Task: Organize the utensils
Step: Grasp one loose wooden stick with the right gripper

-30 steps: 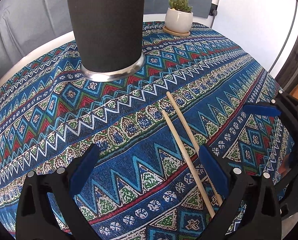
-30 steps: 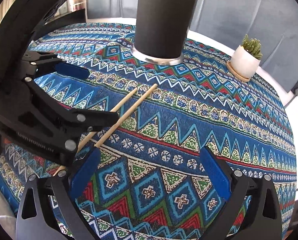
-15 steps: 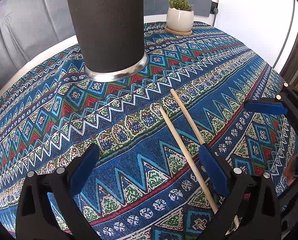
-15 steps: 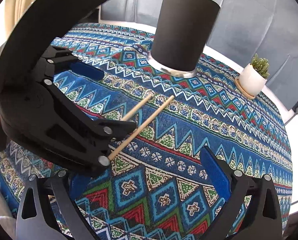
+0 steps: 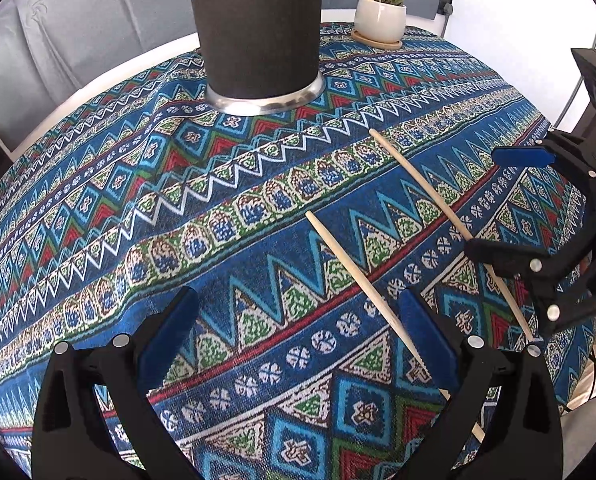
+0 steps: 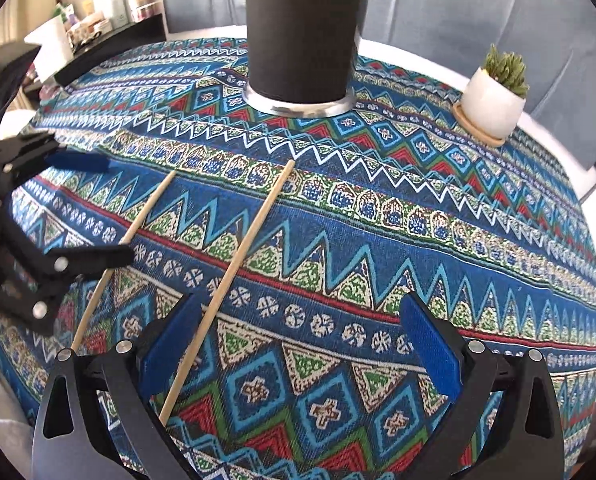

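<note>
Two wooden chopsticks lie side by side on the patterned tablecloth. In the left wrist view one chopstick (image 5: 354,268) runs under my left gripper's right finger, the other chopstick (image 5: 422,188) lies further right. My left gripper (image 5: 298,336) is open and empty above the cloth. In the right wrist view the chopsticks (image 6: 249,228) (image 6: 145,216) lie at the left; my right gripper (image 6: 298,340) is open and empty, its left finger over one stick. A tall black utensil holder (image 5: 257,28) (image 6: 302,28) with a metal base stands behind them.
A small white pot with a succulent (image 5: 380,16) (image 6: 494,100) sits on a wooden coaster at the far right of the table. The tablecloth (image 5: 137,208) covers a round white table. Shelves with bottles (image 6: 97,12) stand beyond the left edge.
Both grippers have shifted apart and lower toward the cloth; the chopsticks now appear more spread and closer to each gripper's inner finger. Both grippers stay open.
</note>
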### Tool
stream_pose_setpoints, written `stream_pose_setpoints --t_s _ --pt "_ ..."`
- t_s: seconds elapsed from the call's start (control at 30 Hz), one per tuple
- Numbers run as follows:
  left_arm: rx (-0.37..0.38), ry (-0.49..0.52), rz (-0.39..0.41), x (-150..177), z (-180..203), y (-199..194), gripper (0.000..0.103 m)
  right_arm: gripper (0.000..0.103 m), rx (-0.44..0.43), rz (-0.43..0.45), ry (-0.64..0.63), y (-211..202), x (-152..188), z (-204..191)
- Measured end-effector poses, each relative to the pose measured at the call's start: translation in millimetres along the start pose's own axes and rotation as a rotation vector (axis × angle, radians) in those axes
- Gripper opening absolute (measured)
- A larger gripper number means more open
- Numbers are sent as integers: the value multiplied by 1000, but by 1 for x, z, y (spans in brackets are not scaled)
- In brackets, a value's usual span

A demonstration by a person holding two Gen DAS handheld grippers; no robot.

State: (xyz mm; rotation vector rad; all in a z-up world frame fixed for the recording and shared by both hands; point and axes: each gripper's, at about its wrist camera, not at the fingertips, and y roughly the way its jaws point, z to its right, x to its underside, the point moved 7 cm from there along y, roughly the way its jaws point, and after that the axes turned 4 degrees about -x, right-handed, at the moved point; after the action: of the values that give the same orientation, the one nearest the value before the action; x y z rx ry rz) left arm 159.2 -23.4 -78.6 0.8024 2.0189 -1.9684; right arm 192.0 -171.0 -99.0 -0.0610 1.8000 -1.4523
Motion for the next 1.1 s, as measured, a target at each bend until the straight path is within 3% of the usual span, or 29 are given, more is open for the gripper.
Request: stream_pose_setpoints --t_s 0.07,0.27,0.4,1.1 --pt "-14 -14 3 5 -3 -2 98 96 -33 -8 33 4 -2 3" --pt "-35 -47 55 16 -14 -9 99 96 -27 72 31 6 -6 5" --pt "-57 -81 94 20 -19 -13 99 96 -30 79 32 6 -7 6" --pt "-57 -90 94 23 -19 -15 99 97 -33 78 34 6 -8 7"
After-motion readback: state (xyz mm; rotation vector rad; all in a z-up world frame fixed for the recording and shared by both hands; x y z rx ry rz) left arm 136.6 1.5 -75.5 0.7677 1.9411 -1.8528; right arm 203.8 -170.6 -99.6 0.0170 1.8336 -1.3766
